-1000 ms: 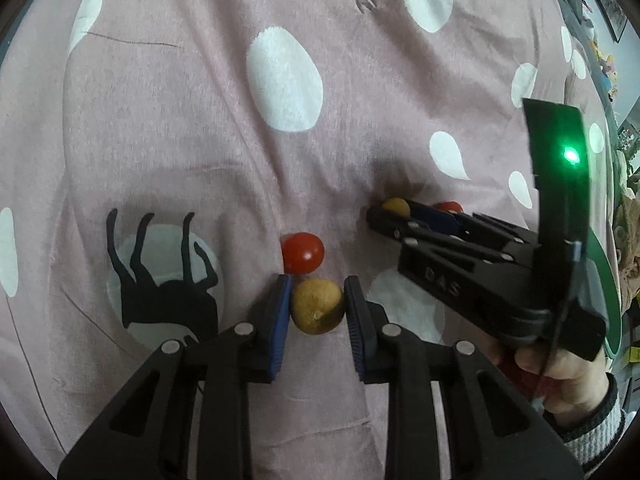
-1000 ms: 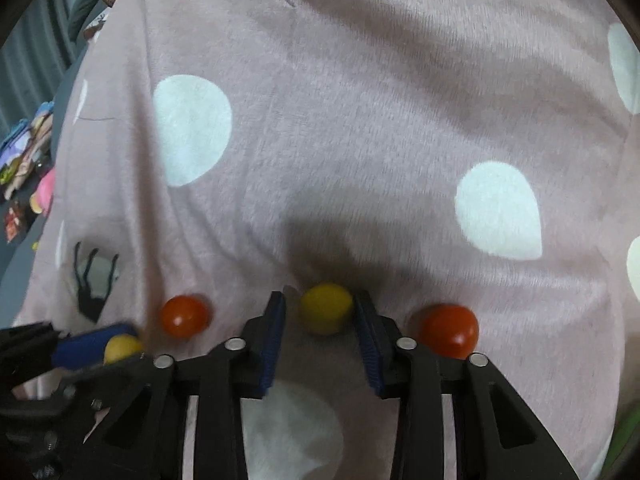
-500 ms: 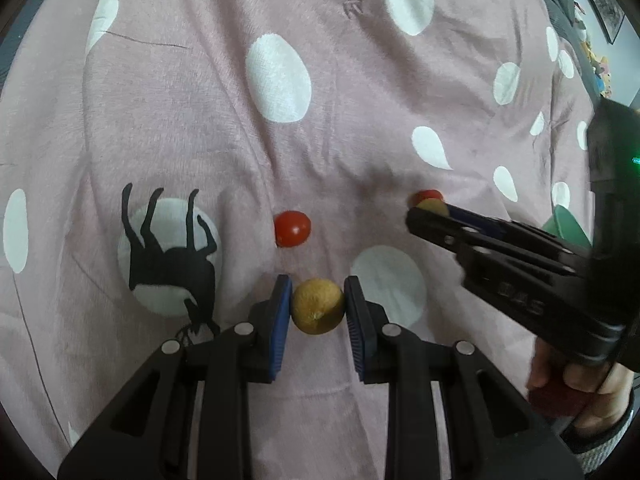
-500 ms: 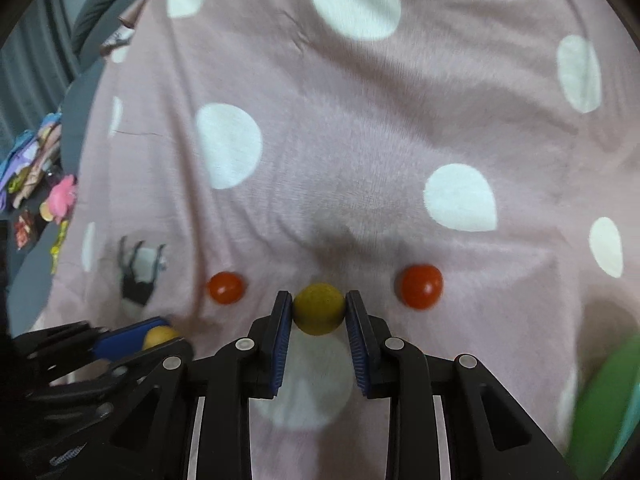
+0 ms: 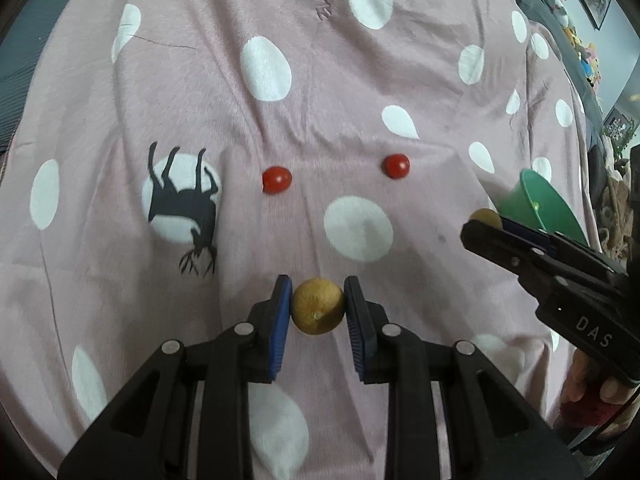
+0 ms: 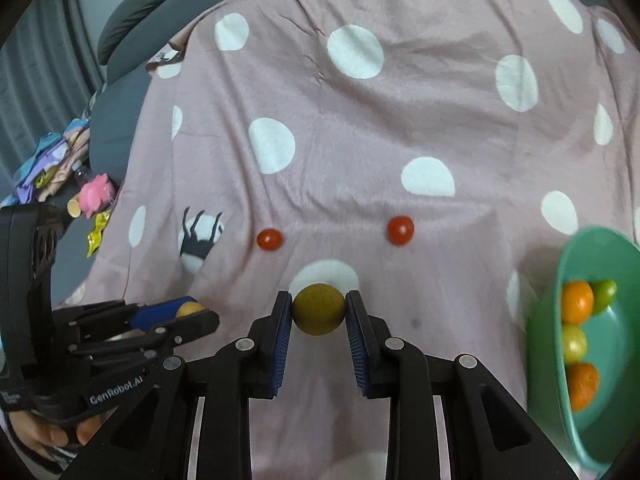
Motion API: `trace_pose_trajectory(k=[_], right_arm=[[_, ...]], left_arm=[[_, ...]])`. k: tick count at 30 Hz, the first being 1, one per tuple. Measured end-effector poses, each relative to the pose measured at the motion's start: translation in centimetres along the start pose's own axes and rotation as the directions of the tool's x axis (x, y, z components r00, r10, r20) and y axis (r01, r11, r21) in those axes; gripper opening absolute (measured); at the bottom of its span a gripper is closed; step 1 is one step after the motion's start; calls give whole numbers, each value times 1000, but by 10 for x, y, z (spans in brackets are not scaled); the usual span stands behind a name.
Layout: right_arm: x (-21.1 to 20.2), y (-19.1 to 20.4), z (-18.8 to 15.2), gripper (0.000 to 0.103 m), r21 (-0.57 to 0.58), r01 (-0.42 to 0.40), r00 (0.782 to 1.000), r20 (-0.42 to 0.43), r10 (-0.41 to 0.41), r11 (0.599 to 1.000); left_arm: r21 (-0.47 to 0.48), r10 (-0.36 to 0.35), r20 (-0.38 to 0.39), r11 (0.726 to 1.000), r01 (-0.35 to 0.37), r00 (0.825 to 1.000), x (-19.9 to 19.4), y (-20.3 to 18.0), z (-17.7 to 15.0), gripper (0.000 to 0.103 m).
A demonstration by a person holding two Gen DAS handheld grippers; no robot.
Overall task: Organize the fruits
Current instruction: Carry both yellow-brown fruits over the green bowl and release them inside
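Note:
My left gripper (image 5: 317,306) is shut on a small yellow-brown fruit (image 5: 317,312), held above the pink spotted cloth. My right gripper (image 6: 318,312) is shut on a second yellow fruit (image 6: 318,315), also lifted off the cloth. Two red tomatoes (image 5: 277,179) (image 5: 396,166) lie on the cloth ahead; the right wrist view shows them too (image 6: 270,239) (image 6: 400,230). A green bowl (image 6: 576,264) at the right holds orange and yellow-green fruits (image 6: 576,302). In the left wrist view the right gripper (image 5: 486,222) hangs just beside the bowl (image 5: 536,200).
The pink spotted cloth (image 6: 360,128) covers a bed, with grey bedding (image 6: 132,20) behind it. Toys and wrappers (image 6: 94,196) lie off the cloth's left edge. A hand (image 5: 592,396) holds the right gripper's handle.
Both grippers have lifted away from the cloth with a yellow fruit each, and the right one has swung right toward the green bowl. The two tomatoes stay where they lay.

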State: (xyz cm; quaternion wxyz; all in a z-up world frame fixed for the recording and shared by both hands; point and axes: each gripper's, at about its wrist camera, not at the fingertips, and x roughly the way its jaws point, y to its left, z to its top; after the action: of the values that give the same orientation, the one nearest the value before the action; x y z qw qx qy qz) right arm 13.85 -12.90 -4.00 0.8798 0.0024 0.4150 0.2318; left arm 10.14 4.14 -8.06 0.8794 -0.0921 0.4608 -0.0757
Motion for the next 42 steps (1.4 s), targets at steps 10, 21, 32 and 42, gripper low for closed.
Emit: trace_pose_trajectory(k=[10,21,32,42], right_arm=[[-43,10,-30,29,0,34,999,35,-33,999],[-78,13,-47,29,24,40,995,90,-42,999],[-99,11,-55,29,40,44,989,139,-50,998],[-109,3,-59,29,59,40,984,172,-49,997]], left_arm=[[-4,-15,-9,1000,15,1000,-25,-12,-26,26],[38,-42,-7,998,42,999,-45,-36,-42,26],[66,-48,-10,997,49,999,-54,-51,-47,26],[102,-57,-21,993,59,998,-56,-66,-45,26]])
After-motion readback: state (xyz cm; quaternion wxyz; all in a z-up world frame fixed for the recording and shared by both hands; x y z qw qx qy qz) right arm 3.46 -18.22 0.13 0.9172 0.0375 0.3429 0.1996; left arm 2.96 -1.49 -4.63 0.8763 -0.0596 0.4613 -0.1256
